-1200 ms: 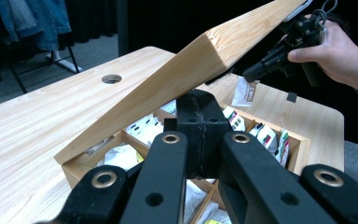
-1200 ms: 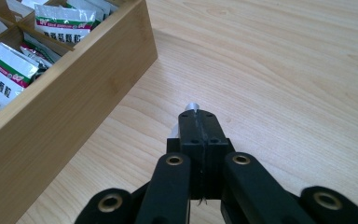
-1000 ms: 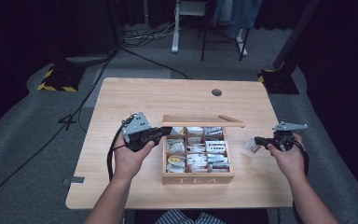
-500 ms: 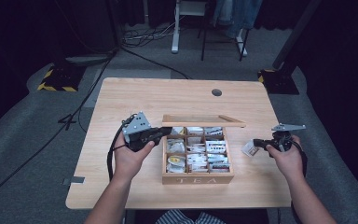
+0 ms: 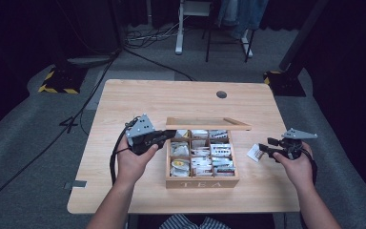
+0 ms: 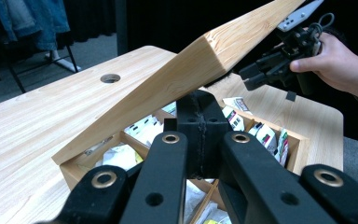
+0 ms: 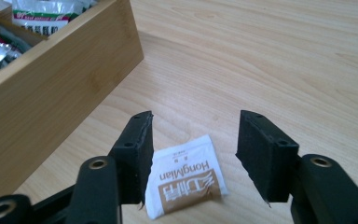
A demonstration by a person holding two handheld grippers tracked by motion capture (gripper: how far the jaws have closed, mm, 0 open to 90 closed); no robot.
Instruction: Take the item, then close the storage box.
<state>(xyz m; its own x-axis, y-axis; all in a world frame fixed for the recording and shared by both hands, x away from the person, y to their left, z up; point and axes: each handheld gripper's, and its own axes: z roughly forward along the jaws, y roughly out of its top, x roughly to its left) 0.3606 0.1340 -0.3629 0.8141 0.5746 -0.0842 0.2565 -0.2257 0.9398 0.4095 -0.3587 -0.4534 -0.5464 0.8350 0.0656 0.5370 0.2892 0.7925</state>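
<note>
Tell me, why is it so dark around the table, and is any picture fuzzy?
High view: light falls on the table, while the floor and room behind go nearly black, and the tea box looks a little soft. Left gripper view: the near jaws are slightly blurred, and the lid is sharper. Right gripper view: evenly bright, the tea packet print is readable, and the far tabletop softens.

I see a small white tea packet [image 7: 184, 181] with a brown band and brown letters. It lies flat on the wooden table, just beside the right side of the tea box [image 5: 202, 182]. The wooden box stands open, its lid [image 6: 168, 84] tilted up, packets inside.
</note>
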